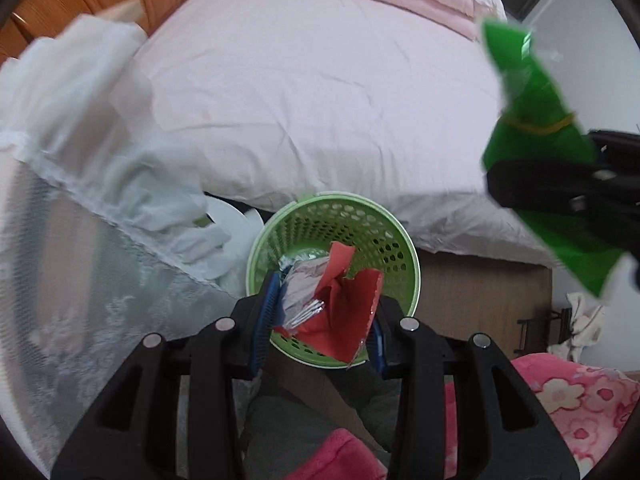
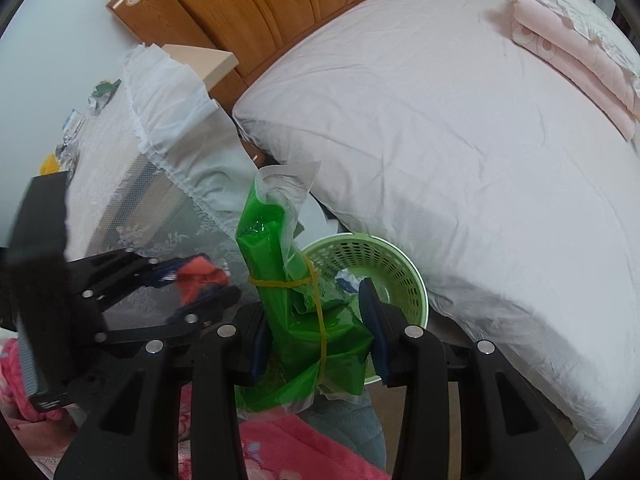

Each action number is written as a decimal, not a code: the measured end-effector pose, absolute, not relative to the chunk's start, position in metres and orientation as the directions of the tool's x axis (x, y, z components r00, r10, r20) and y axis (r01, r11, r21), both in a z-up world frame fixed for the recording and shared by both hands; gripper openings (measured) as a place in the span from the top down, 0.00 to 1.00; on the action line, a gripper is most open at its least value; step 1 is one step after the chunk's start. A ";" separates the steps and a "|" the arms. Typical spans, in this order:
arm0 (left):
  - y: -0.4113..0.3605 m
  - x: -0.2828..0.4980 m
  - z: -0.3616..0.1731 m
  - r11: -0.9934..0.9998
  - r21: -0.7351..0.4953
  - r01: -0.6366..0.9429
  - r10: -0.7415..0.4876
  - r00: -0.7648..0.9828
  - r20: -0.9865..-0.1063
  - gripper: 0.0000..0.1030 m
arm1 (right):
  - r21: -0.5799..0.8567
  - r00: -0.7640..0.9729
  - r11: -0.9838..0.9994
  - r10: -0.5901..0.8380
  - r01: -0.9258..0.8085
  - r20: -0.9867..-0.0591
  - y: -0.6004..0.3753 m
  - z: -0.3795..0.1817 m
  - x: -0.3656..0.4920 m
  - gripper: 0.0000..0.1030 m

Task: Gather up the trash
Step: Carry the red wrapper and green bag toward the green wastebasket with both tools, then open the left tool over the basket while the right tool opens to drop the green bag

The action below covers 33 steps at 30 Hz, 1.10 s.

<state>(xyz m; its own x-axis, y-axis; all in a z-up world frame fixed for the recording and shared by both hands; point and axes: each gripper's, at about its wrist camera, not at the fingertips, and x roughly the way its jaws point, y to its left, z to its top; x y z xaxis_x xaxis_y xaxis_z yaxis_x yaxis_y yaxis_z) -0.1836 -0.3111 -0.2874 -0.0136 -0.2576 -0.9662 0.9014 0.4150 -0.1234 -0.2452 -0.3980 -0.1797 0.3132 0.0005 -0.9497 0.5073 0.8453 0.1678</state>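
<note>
My left gripper [image 1: 326, 304] is shut on a crumpled red and silver wrapper [image 1: 344, 316] and hangs right over a light green mesh basket [image 1: 360, 224] on the floor by the bed. In the right wrist view the left gripper [image 2: 212, 278] sits to the left with the red wrapper [image 2: 198, 276] in it. My right gripper [image 2: 314, 308] is shut on a green plastic bag [image 2: 304, 332] tied with a yellow rubber band, just left of the basket [image 2: 384, 260]. The bag [image 1: 532, 120] also shows at the right of the left wrist view, up beside the bed. Some silver trash lies inside the basket.
A bed with a pale pink duvet [image 2: 440, 140] and folded pink blankets [image 2: 580, 52] fills the right. A wooden headboard [image 2: 260, 8] stands behind. A bedside table under a white lace cloth [image 2: 120, 168] carries several scraps [image 2: 76, 128]. Pink floral fabric [image 1: 580, 400] lies below.
</note>
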 end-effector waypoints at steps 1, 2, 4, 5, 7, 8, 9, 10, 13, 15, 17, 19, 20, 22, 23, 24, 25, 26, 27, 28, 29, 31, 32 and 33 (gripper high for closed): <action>-0.315 -0.187 -0.303 0.410 -0.122 0.904 -0.225 -0.030 -0.974 0.63 | 0.158 0.307 0.847 -0.006 0.508 -0.952 -0.400 -0.180 -0.249 0.60; -0.319 -0.192 -0.318 0.398 -0.116 0.910 -0.187 -0.043 -0.981 0.63 | 0.150 0.302 0.848 -0.012 0.509 -0.953 -0.400 -0.181 -0.252 0.60; -0.324 -0.201 -0.338 0.380 -0.083 0.921 -0.127 -0.037 -0.991 0.54 | 0.131 0.293 0.850 -0.028 0.510 -0.956 -0.404 -0.181 -0.260 0.60; -0.325 -0.206 -0.344 0.370 -0.076 0.926 -0.112 -0.036 -0.993 0.50 | 0.127 0.291 0.851 -0.032 0.510 -0.956 -0.404 -0.181 -0.262 0.60; -0.324 -0.213 -0.348 0.364 -0.064 0.929 -0.109 -0.026 -0.994 0.33 | 0.119 0.288 0.849 -0.040 0.515 -0.957 -0.407 -0.182 -0.267 0.60; -0.325 -0.214 -0.347 0.362 -0.065 0.930 -0.115 -0.025 -0.993 0.30 | 0.118 0.285 0.846 -0.041 0.519 -0.958 -0.409 -0.183 -0.270 0.60; -0.324 -0.214 -0.345 0.361 -0.068 0.930 -0.123 -0.025 -0.992 0.21 | 0.119 0.284 0.843 -0.042 0.525 -0.958 -0.412 -0.184 -0.272 0.60; -0.324 -0.213 -0.343 0.364 -0.066 0.929 -0.129 -0.020 -0.991 0.15 | 0.121 0.284 0.840 -0.041 0.529 -0.958 -0.414 -0.185 -0.273 0.60; -0.326 -0.208 -0.338 0.384 -0.054 0.922 -0.126 -0.006 -0.992 0.11 | 0.127 0.286 0.836 -0.037 0.533 -0.958 -0.418 -0.187 -0.274 0.60; -0.324 -0.201 -0.336 0.412 -0.055 0.909 -0.121 -0.005 -0.993 0.10 | 0.132 0.289 0.837 -0.032 0.531 -0.957 -0.419 -0.187 -0.272 0.60; -0.326 -0.198 -0.335 0.444 -0.063 0.894 -0.123 -0.009 -0.992 0.10 | 0.136 0.290 0.839 -0.027 0.527 -0.957 -0.420 -0.188 -0.272 0.60; -0.324 -0.194 -0.331 0.468 -0.061 0.882 -0.129 0.000 -0.992 0.10 | 0.142 0.292 0.840 -0.021 0.523 -0.956 -0.421 -0.190 -0.271 0.60; -0.322 -0.191 -0.327 0.477 -0.057 0.877 -0.137 0.011 -0.991 0.10 | 0.144 0.291 0.841 -0.017 0.522 -0.957 -0.422 -0.191 -0.270 0.60; -0.319 -0.188 -0.316 0.484 -0.048 0.874 -0.157 0.032 -0.987 0.10 | 0.149 0.287 0.839 -0.009 0.524 -0.958 -0.423 -0.194 -0.267 0.60; -0.317 -0.187 -0.308 0.486 -0.042 0.873 -0.168 0.046 -0.985 0.10 | 0.158 0.283 0.836 0.004 0.525 -0.959 -0.425 -0.199 -0.266 0.60; -0.315 -0.186 -0.300 0.487 -0.033 0.873 -0.179 0.063 -0.982 0.10 | 0.162 0.279 0.834 0.011 0.527 -0.960 -0.425 -0.203 -0.265 0.60; -0.312 -0.185 -0.290 0.489 -0.022 0.872 -0.191 0.082 -0.978 0.10 | 0.163 0.269 0.834 0.018 0.528 -0.963 -0.426 -0.210 -0.263 0.60; -0.309 -0.184 -0.280 0.491 -0.014 0.871 -0.203 0.099 -0.974 0.10 | 0.162 0.260 0.834 0.023 0.528 -0.965 -0.427 -0.215 -0.262 0.60; -0.306 -0.183 -0.270 0.494 -0.008 0.869 -0.216 0.114 -0.970 0.10 | 0.165 0.246 0.832 0.036 0.529 -0.969 -0.427 -0.224 -0.259 0.60; -0.302 -0.182 -0.260 0.498 -0.005 0.867 -0.231 0.127 -0.965 0.10 | 0.175 0.234 0.830 0.055 0.530 -0.971 -0.426 -0.235 -0.257 0.60; -0.297 -0.180 -0.249 0.504 -0.005 0.864 -0.245 0.138 -0.960 0.10 | 0.183 0.227 0.828 0.070 0.530 -0.971 -0.426 -0.241 -0.255 0.60; -0.289 -0.175 -0.230 0.522 -0.008 0.853 -0.271 0.157 -0.950 0.08 | 0.197 0.196 0.826 0.107 0.527 -0.975 -0.422 -0.261 -0.249 0.60; -0.284 -0.173 -0.221 0.531 -0.011 0.847 -0.283 0.165 -0.945 0.08 | 0.199 0.178 0.829 0.122 0.522 -0.976 -0.419 -0.270 -0.246 0.60; -0.280 -0.172 -0.214 0.539 -0.011 0.842 -0.291 0.174 -0.941 0.08 | 0.200 0.165 0.832 0.133 0.518 -0.977 -0.417 -0.277 -0.244 0.60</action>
